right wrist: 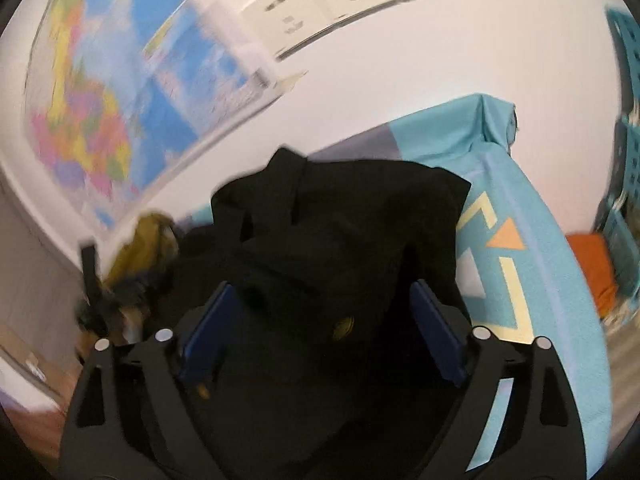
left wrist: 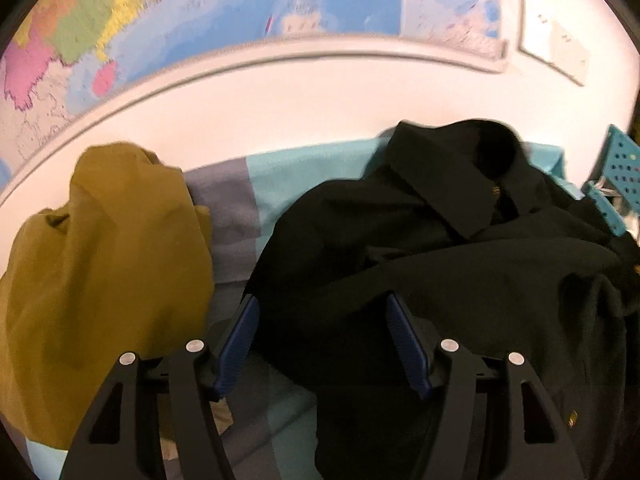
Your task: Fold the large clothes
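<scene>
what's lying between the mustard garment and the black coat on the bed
Only bare bedcover, grey and light-blue patches, separates the mustard garment from the black coat; the left wrist view shows it.

L wrist cam: we look down fwd along the left gripper [left wrist: 320, 304], close over the black garment [left wrist: 460, 264], wall map [left wrist: 200, 12] behind. R wrist cam: same tilt along the right gripper [right wrist: 320, 292], close. Both share garment, map, mustard cloth [left wrist: 100, 260], teal sheet [right wrist: 520, 280].

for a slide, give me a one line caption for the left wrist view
Open left gripper above a crumpled black coat, mustard garment to its left, wall map behind.
</scene>
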